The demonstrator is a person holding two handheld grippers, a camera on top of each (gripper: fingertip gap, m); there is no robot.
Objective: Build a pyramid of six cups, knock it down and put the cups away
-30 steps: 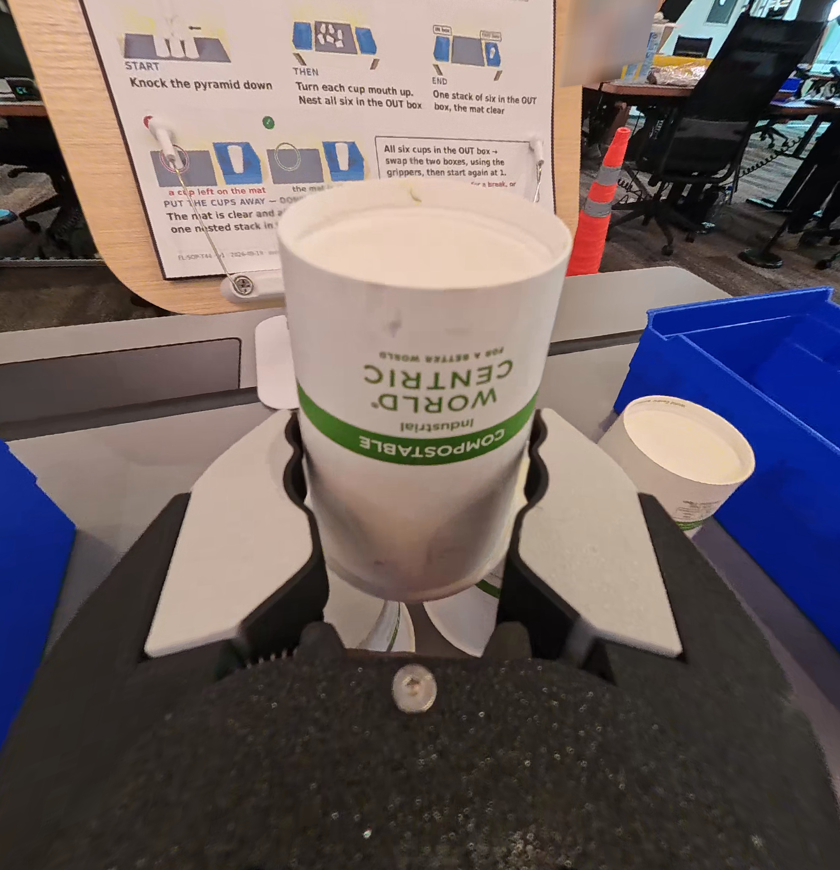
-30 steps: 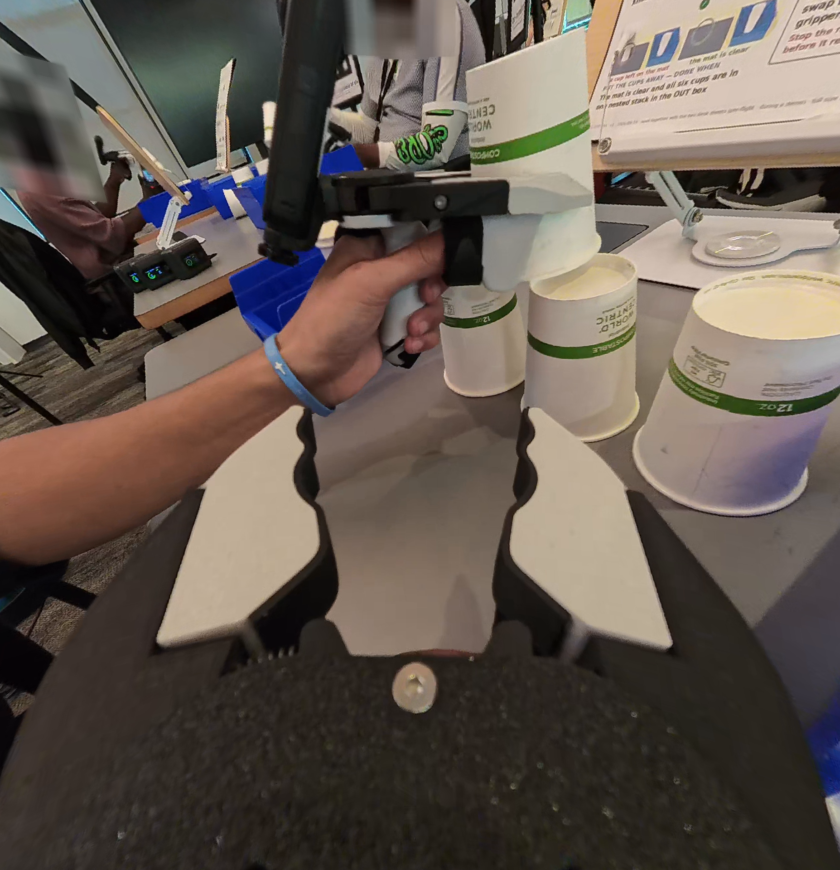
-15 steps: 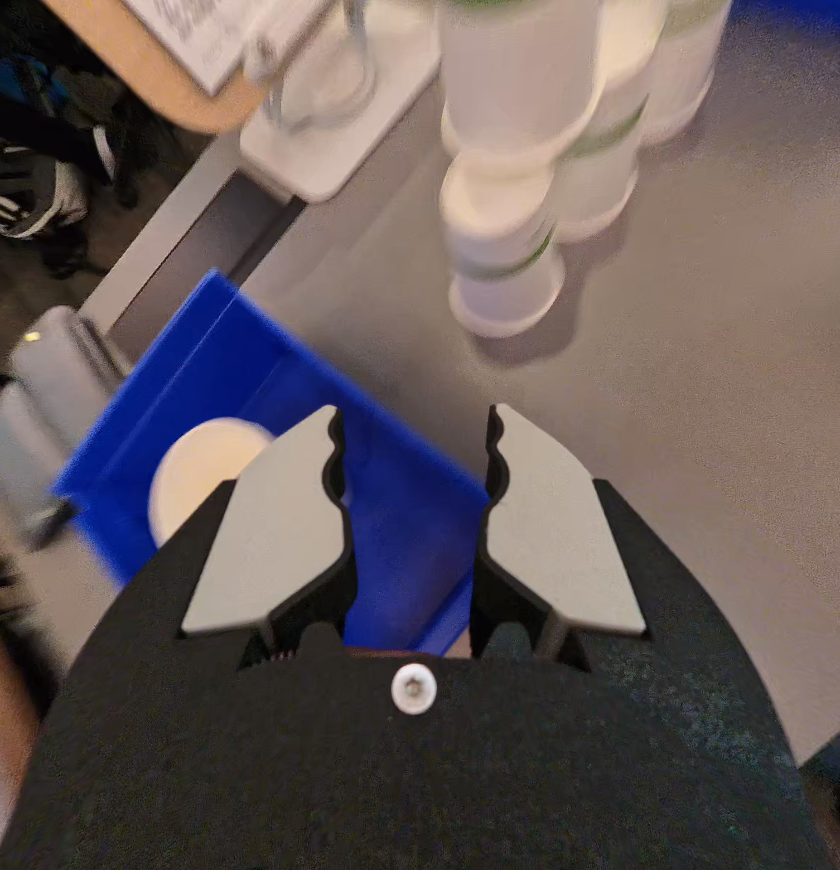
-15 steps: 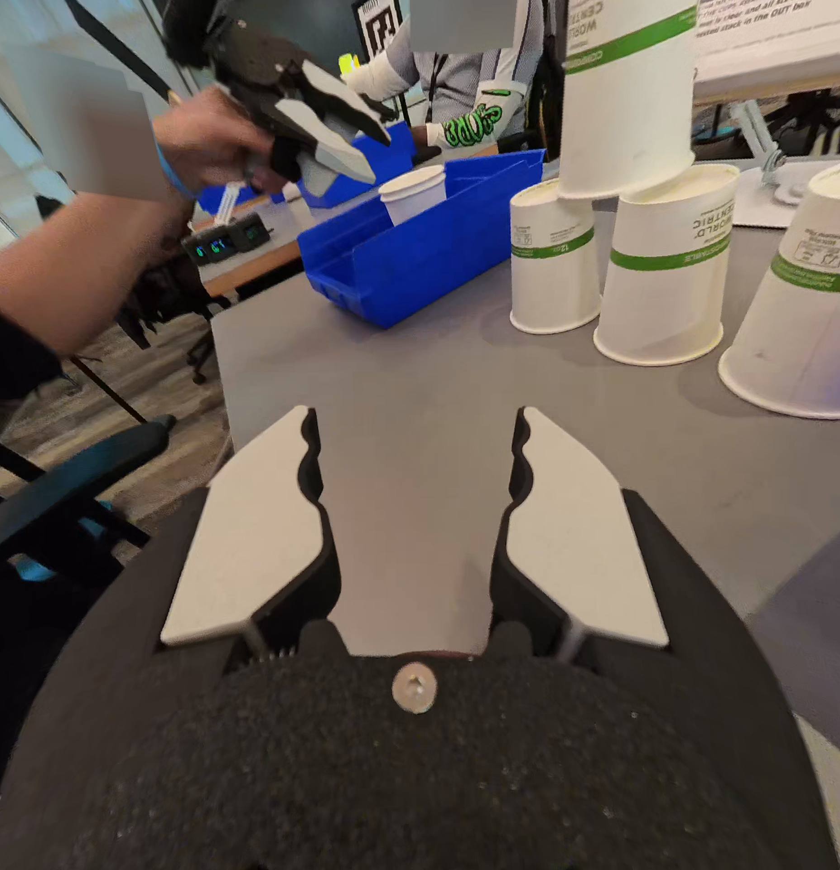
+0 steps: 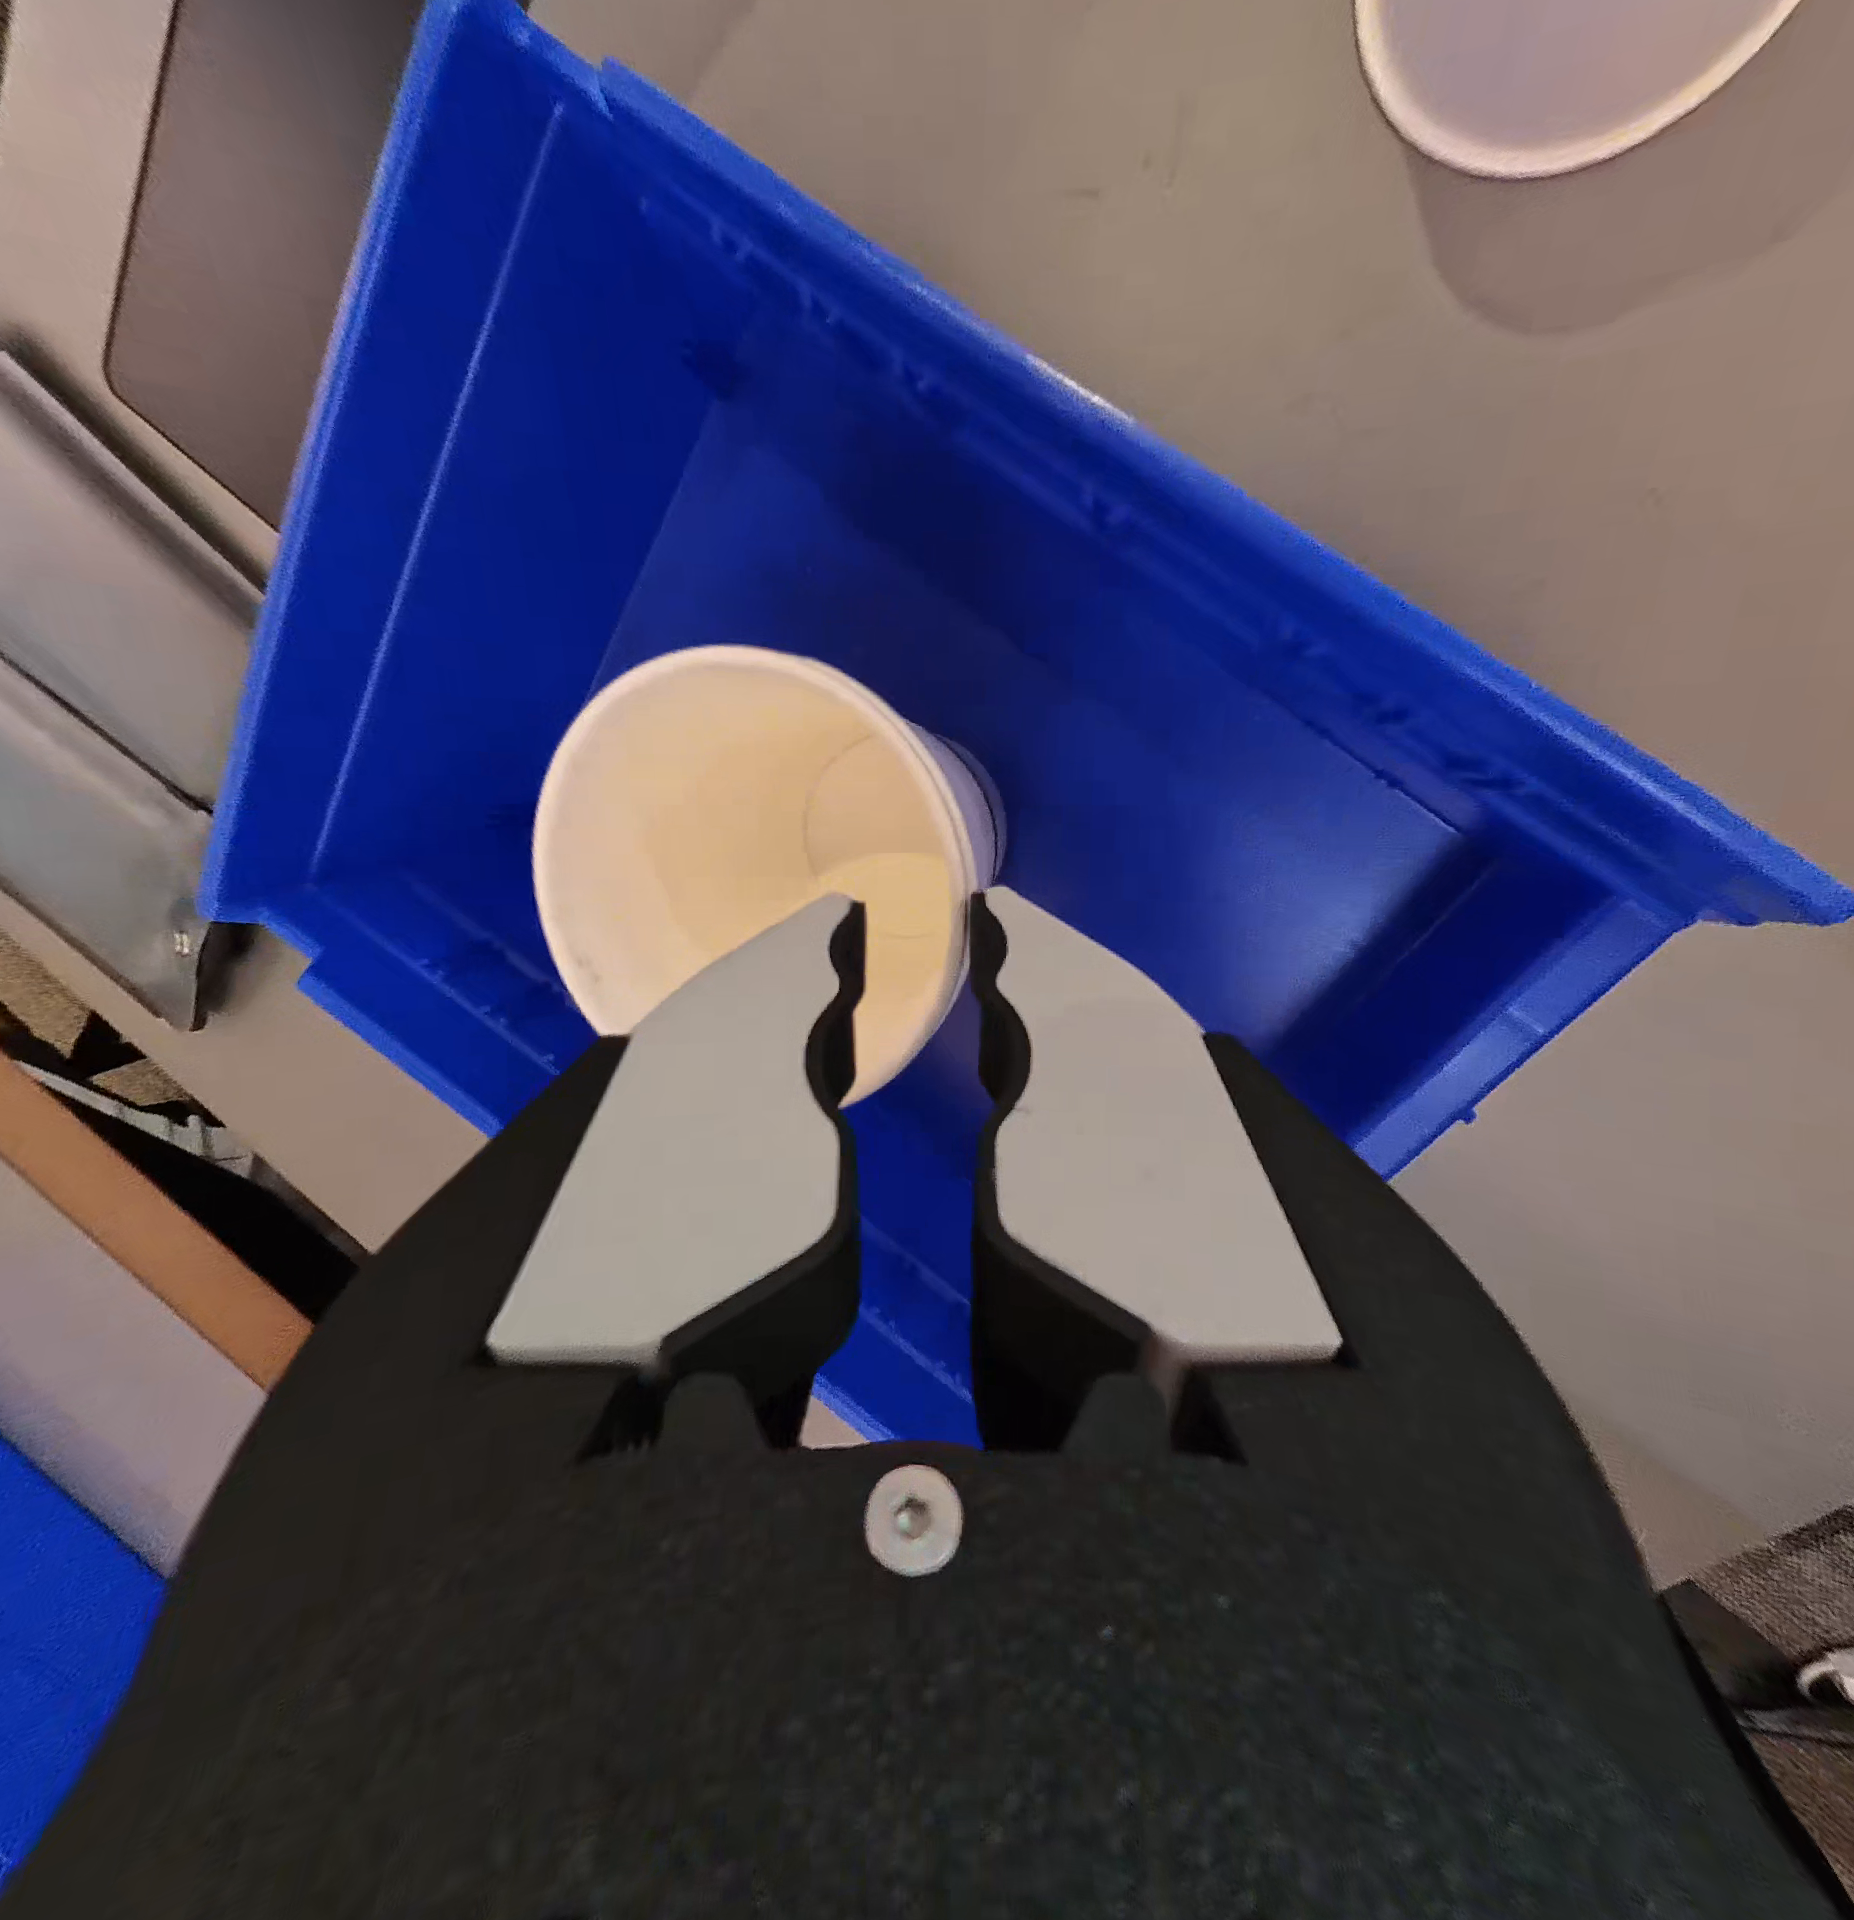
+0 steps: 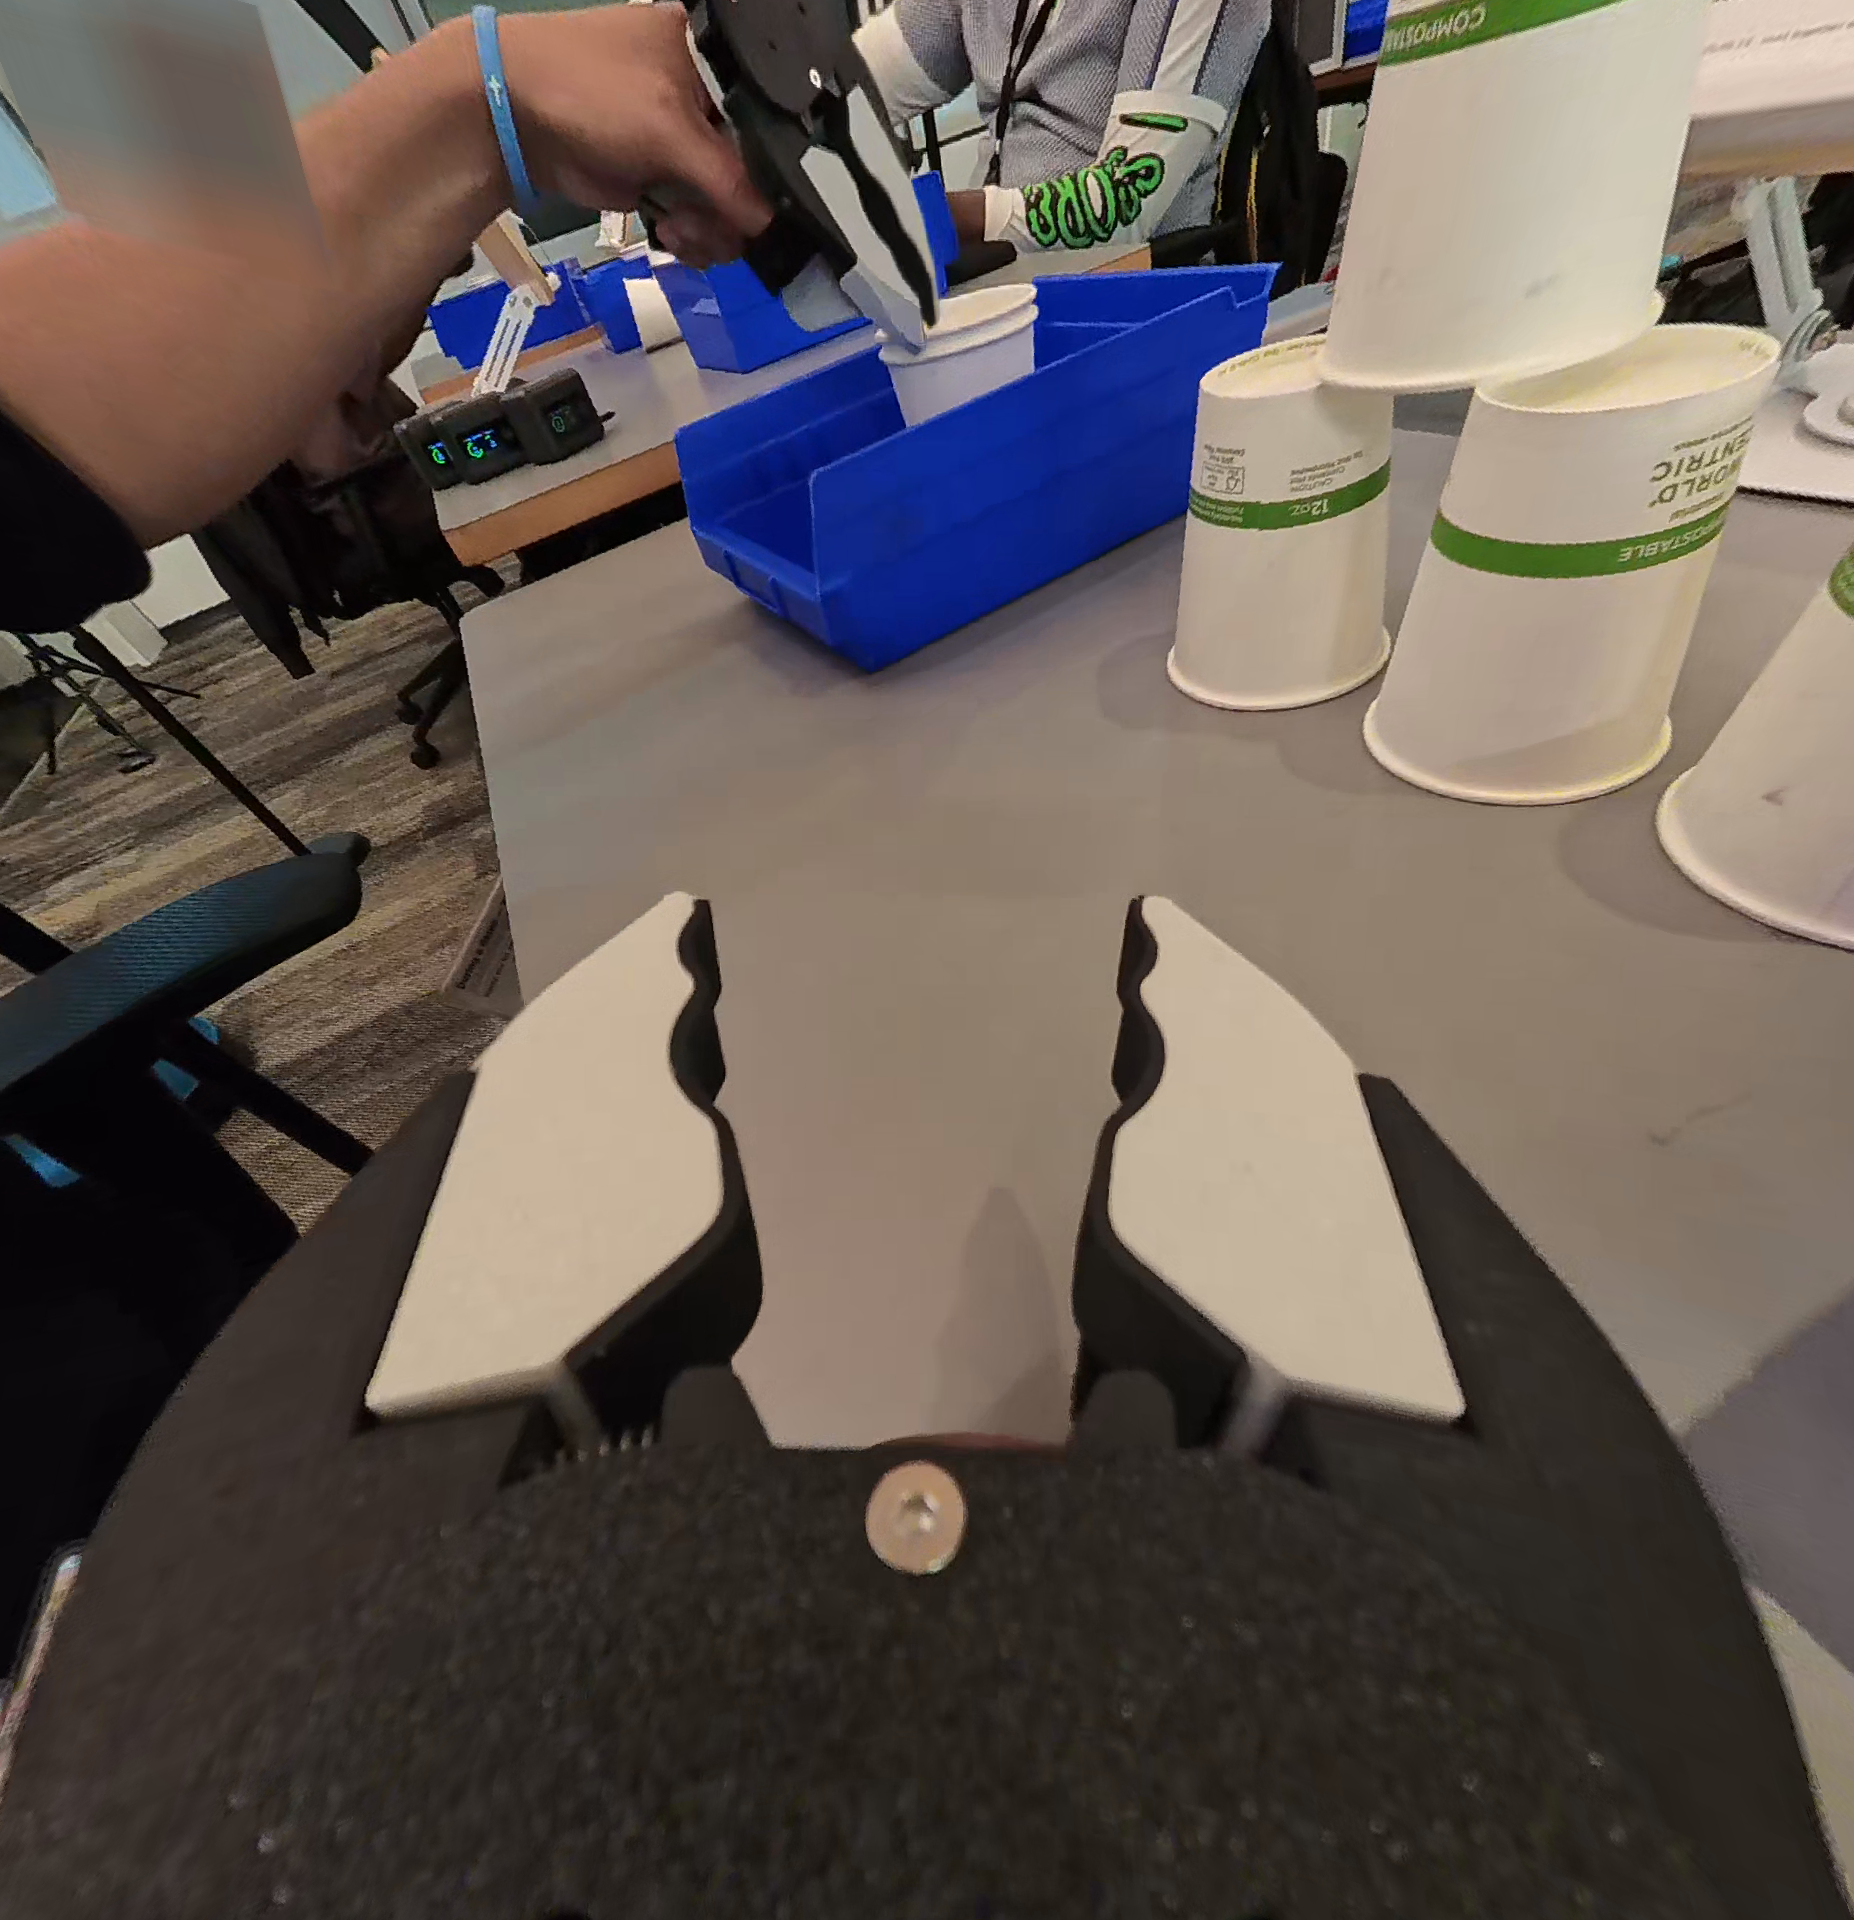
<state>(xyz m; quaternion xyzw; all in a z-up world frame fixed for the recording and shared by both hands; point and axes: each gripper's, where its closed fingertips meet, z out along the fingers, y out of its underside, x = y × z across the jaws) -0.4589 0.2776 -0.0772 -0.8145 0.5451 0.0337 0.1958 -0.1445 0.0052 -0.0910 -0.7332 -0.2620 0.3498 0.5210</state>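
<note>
A white paper cup [image 5: 715, 831] stands mouth up in the blue bin [image 5: 1110, 447]. My left gripper [image 5: 910, 914] points down over it. One finger is inside the cup's wall and one outside, with a narrow gap still showing between them. In the right wrist view the left gripper [image 6: 902, 301] is at the rim of that cup [image 6: 970, 353]. Three upside-down cups [image 6: 1281, 540] [image 6: 1557, 582] [image 6: 1816, 779] stand in a row. A fourth cup [image 6: 1505, 187] rests on top of the first two. My right gripper [image 6: 915, 904] is open and empty, low over the grey table.
The table's left edge [image 6: 487, 727] drops to the floor, with a black chair [image 6: 154, 987] beside it. Another table behind holds more blue bins [image 6: 736, 301] and small devices with green displays [image 6: 487, 436], with a seated person there. A sign stand base [image 6: 1848, 416] sits behind the cups.
My left gripper let go of the cup it set on the row, swung left and down over the blue bin, and narrowed its fingers around the wall of the cup there. The right gripper stayed open.
</note>
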